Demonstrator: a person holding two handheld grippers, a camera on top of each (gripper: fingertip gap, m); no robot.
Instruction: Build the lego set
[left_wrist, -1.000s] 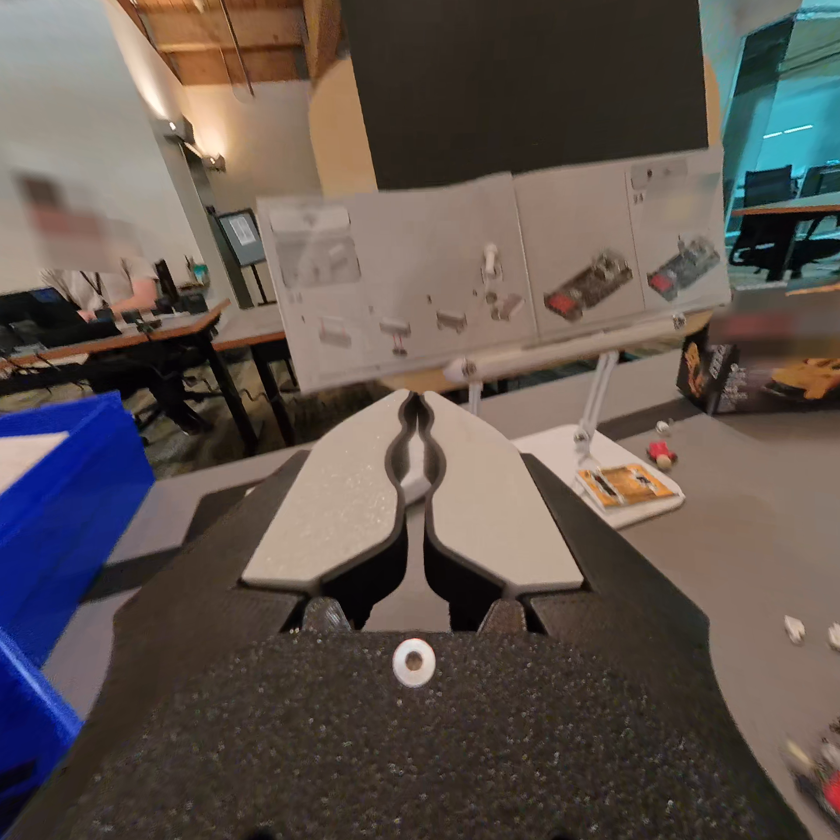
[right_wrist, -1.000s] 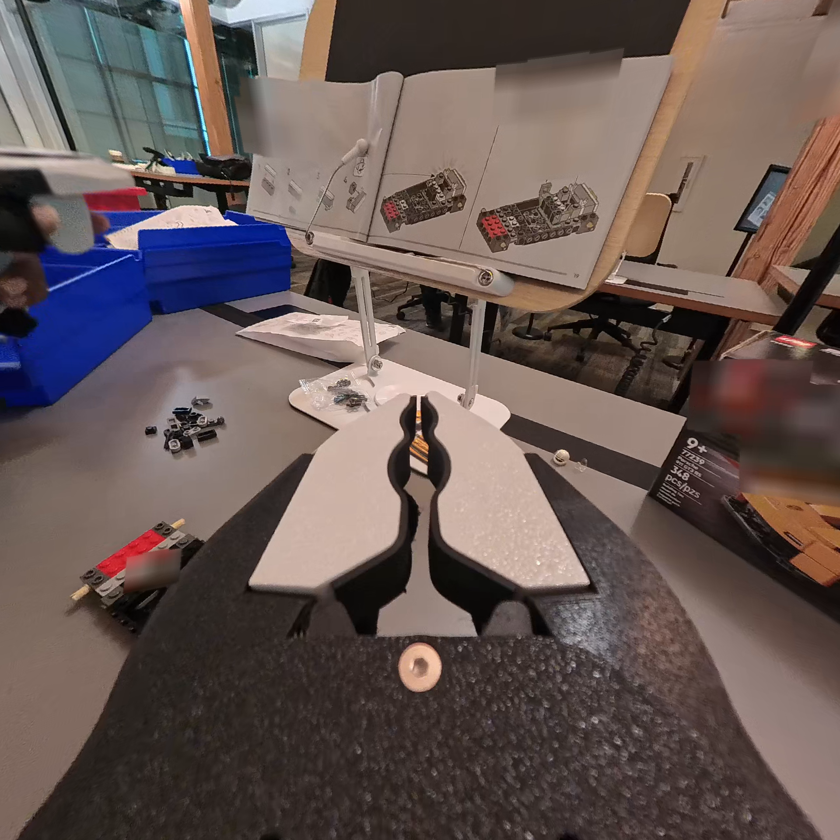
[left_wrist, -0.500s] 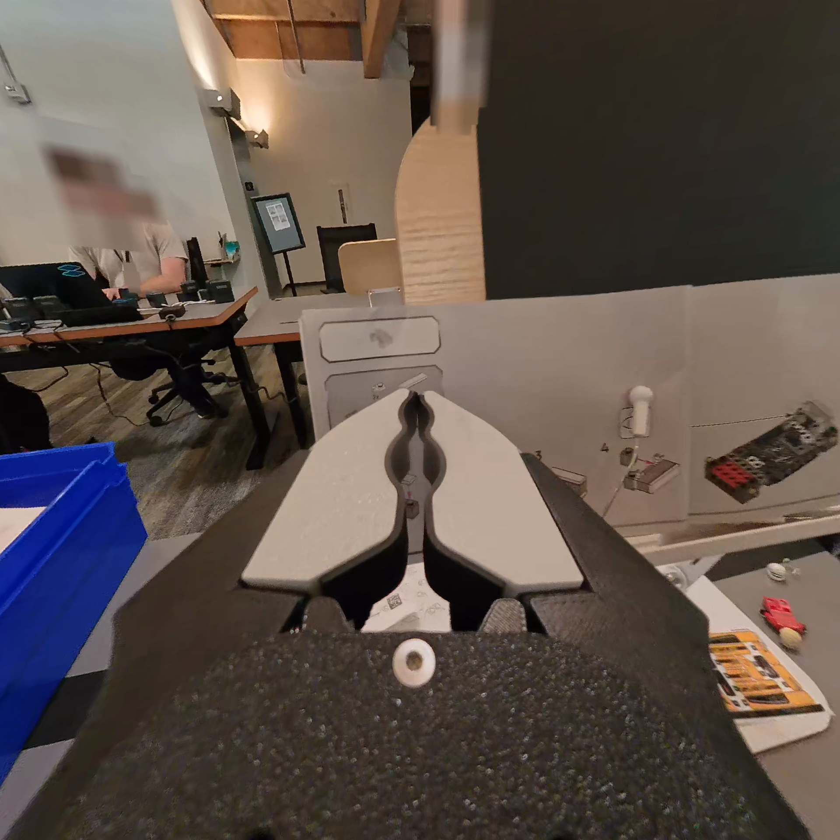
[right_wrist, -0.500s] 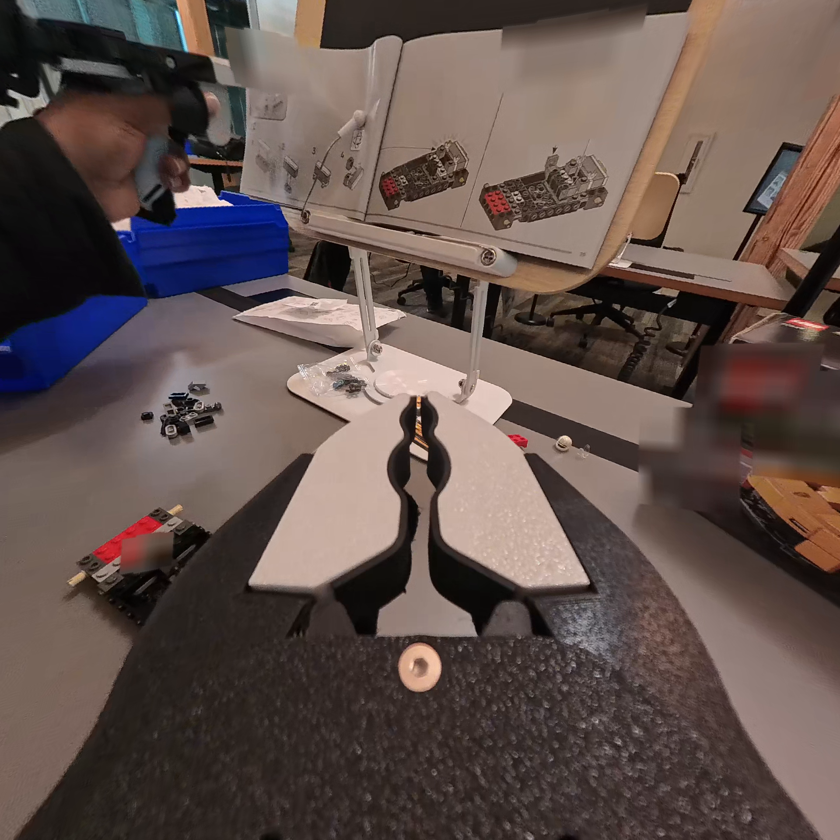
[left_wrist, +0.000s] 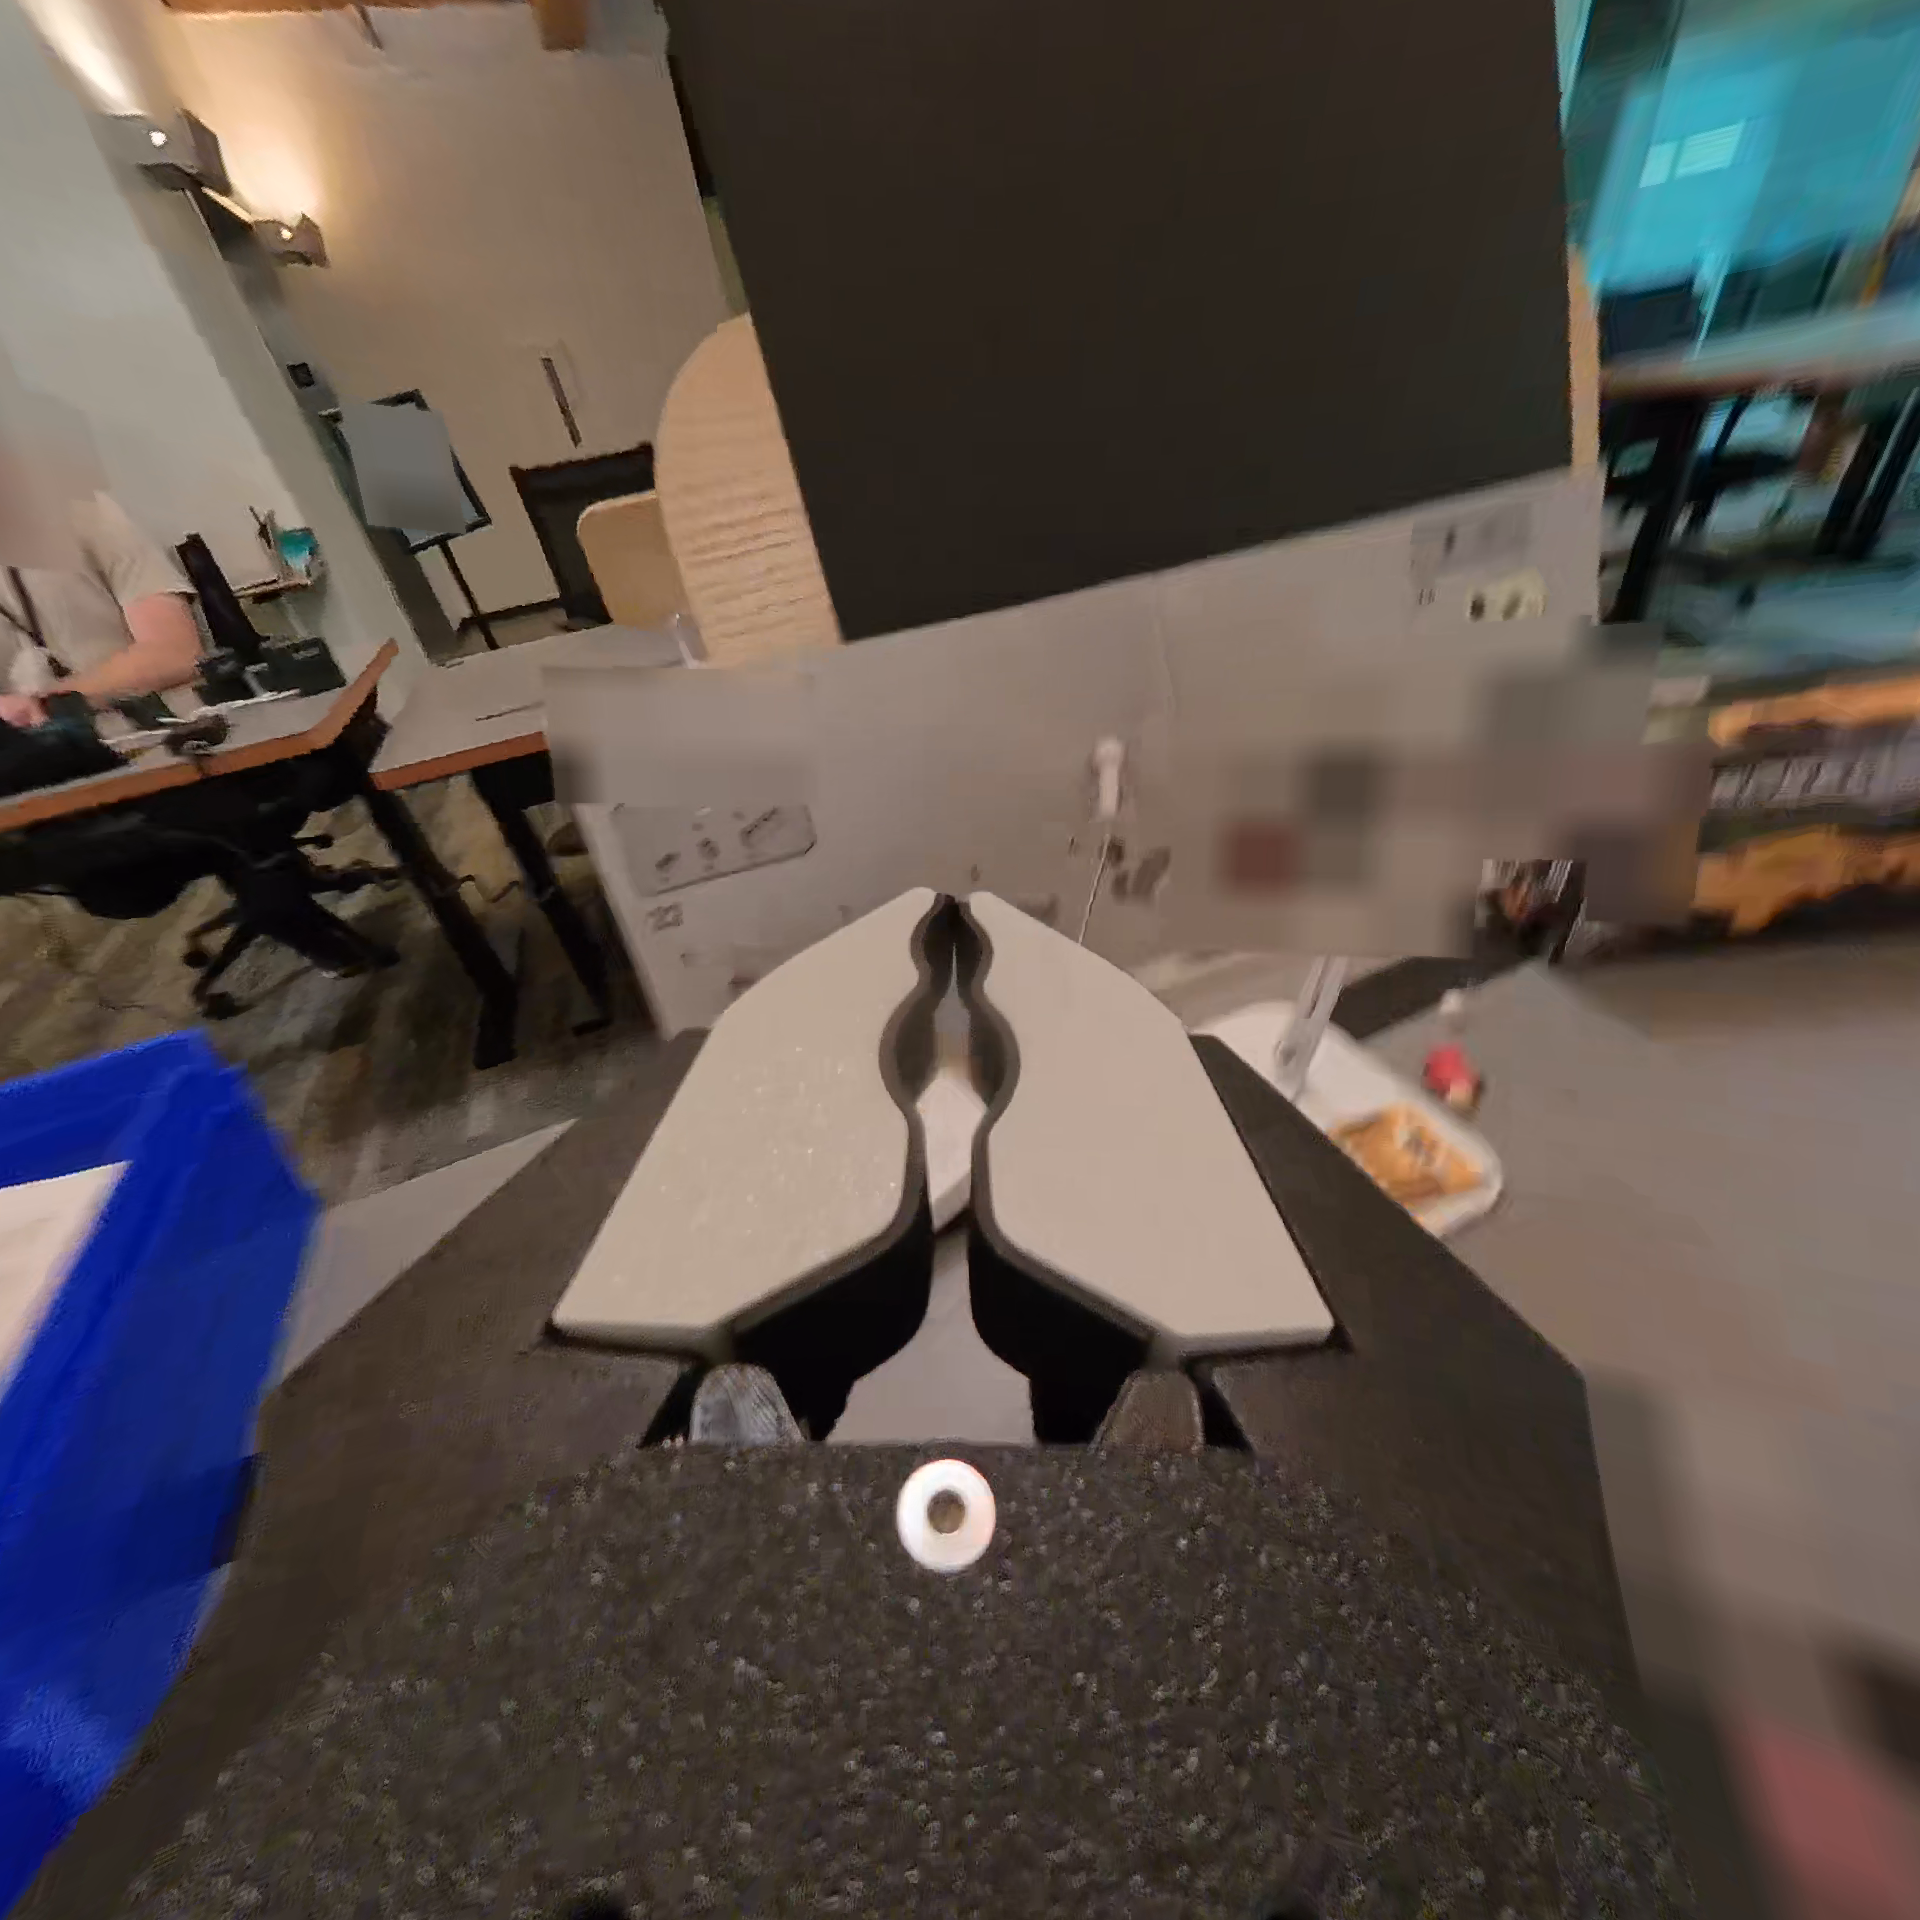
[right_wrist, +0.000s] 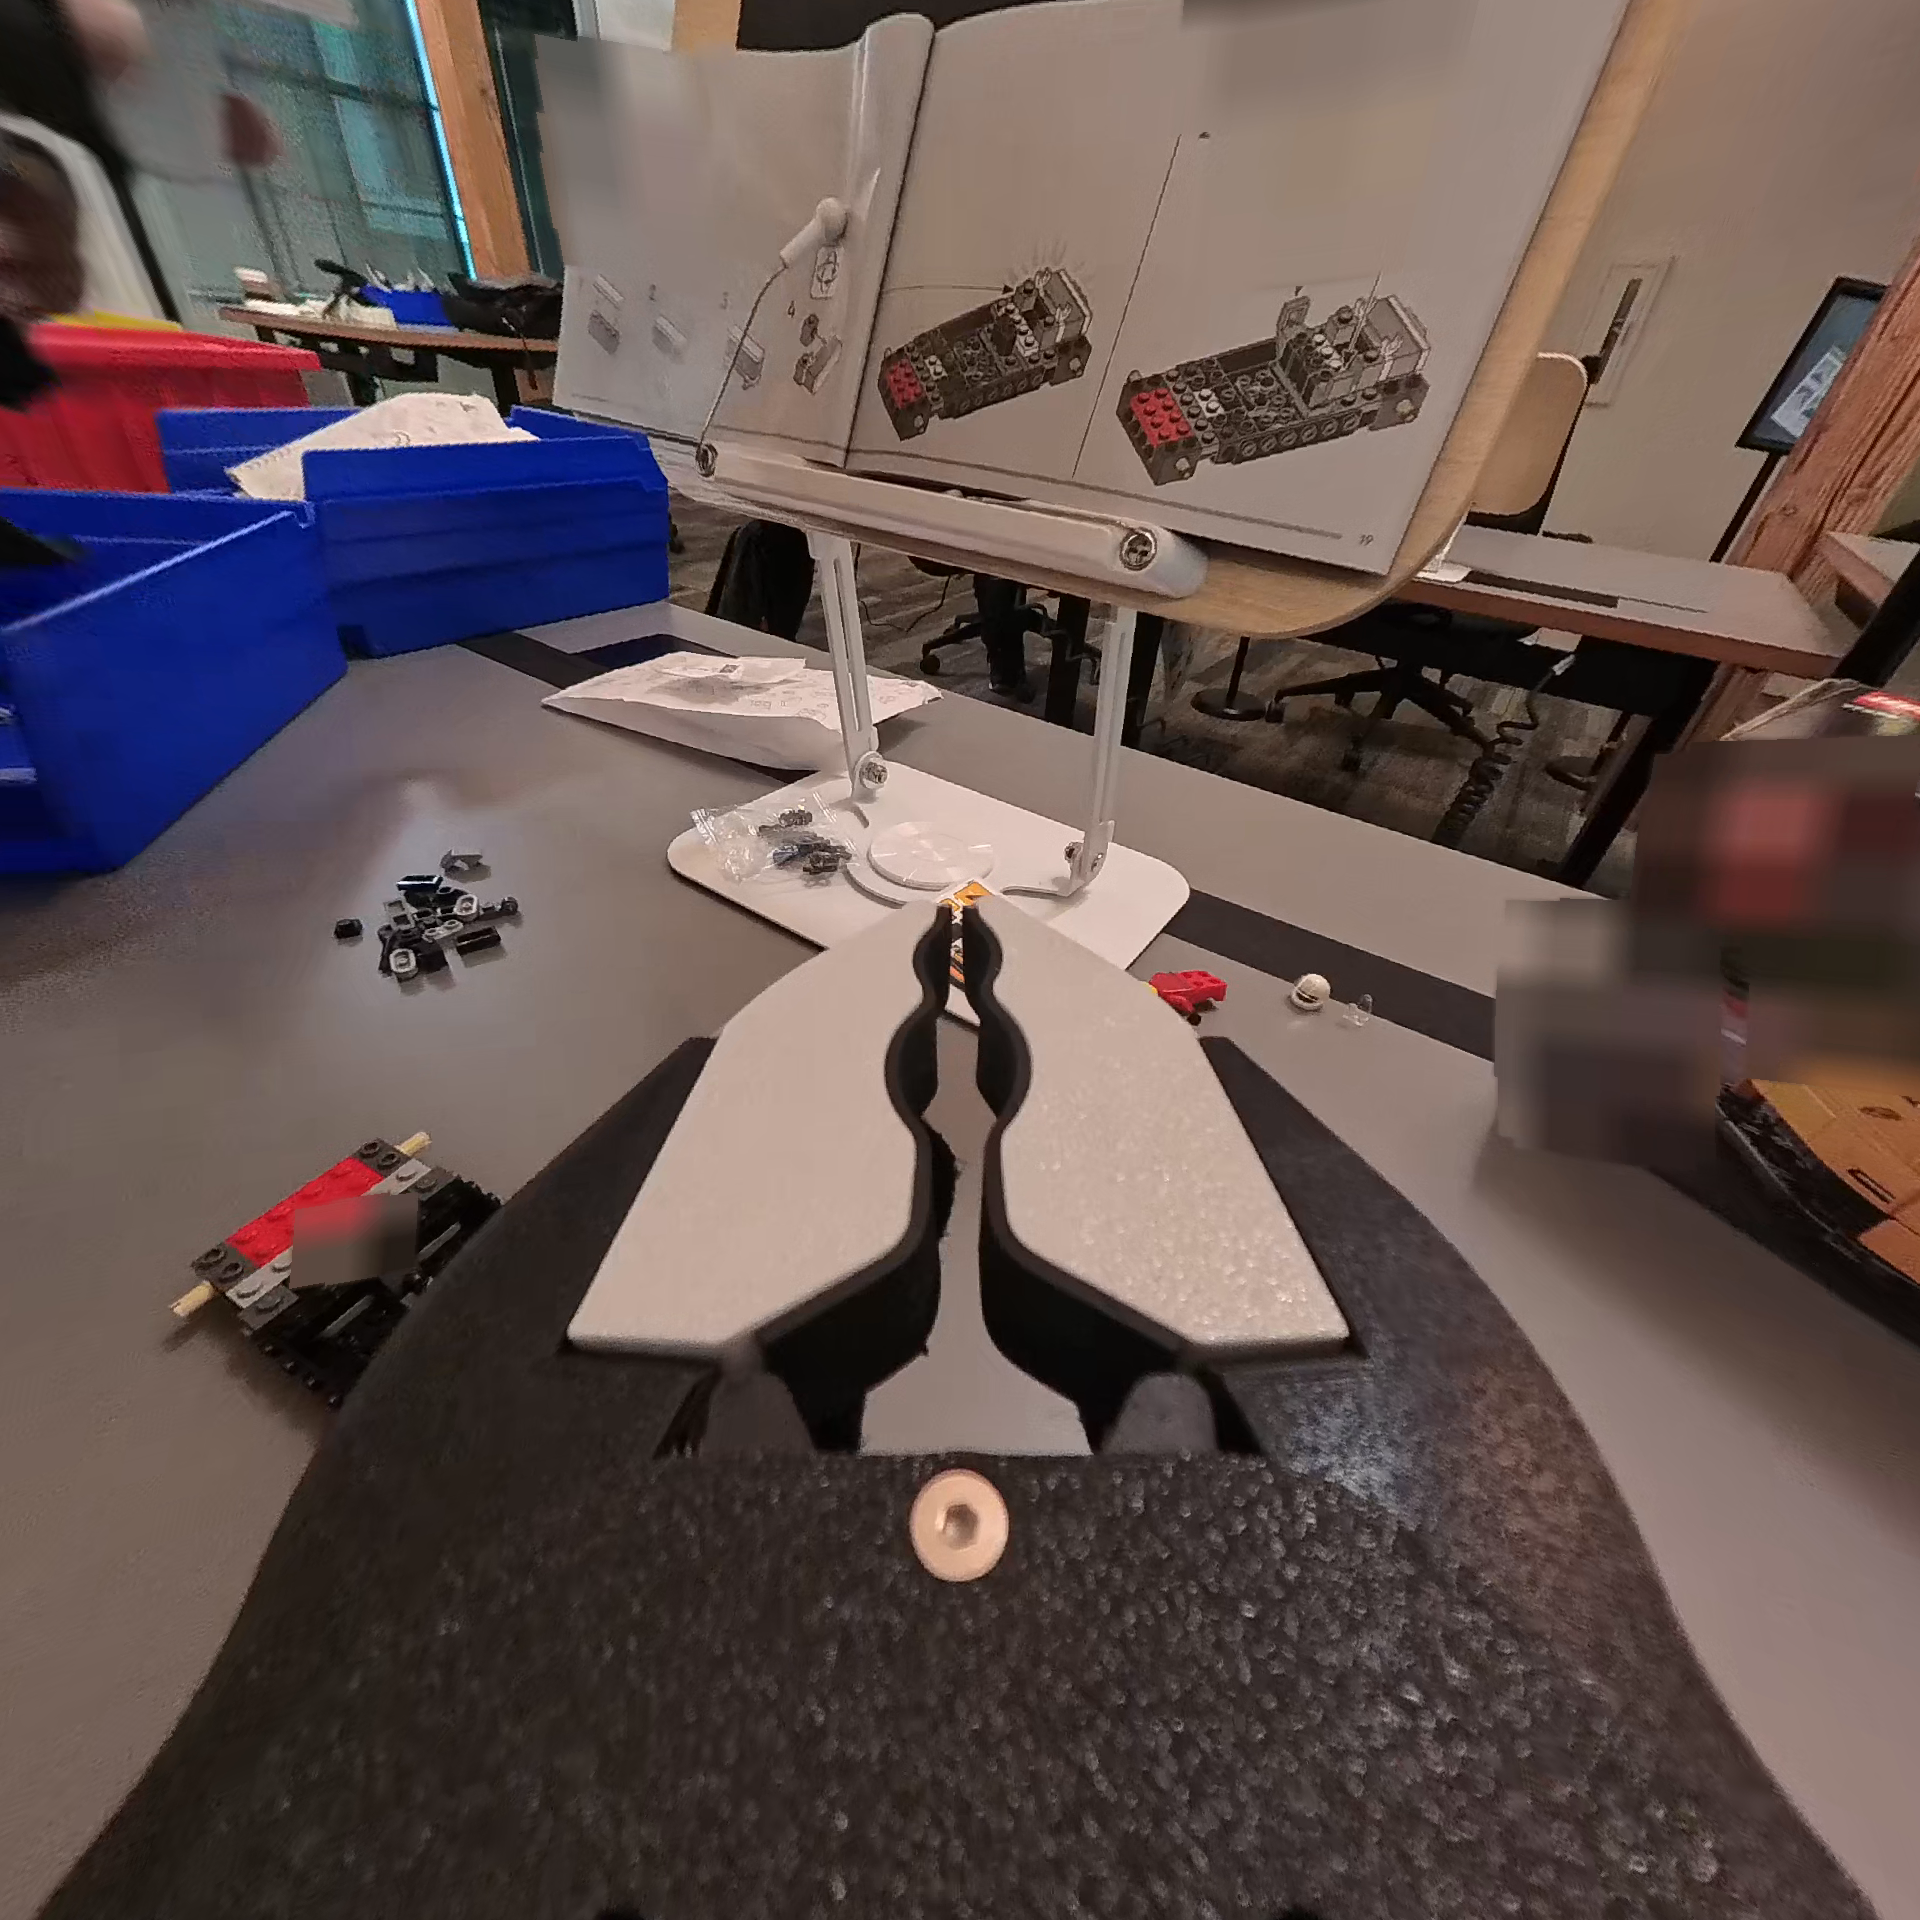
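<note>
Holding both tools empty, left tool (left_wrist: 954, 914) and right tool (right_wrist: 954, 912) each pressed together on nothing. Build looks early: only the partly built chassis (right_wrist: 338, 1252) stands assembled, left of my right tool on the desk (right_wrist: 644, 1039). Loose dark parts (right_wrist: 431, 925) beyond the chassis remain unplaced. Chassis long axis runs diagonally, its tan axle pin pointing toward the instruction booklet (right_wrist: 1039, 291).

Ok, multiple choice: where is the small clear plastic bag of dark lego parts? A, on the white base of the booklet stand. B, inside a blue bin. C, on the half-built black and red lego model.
A: the small clear plastic bag of dark parts lies on the stand's white base.
</note>
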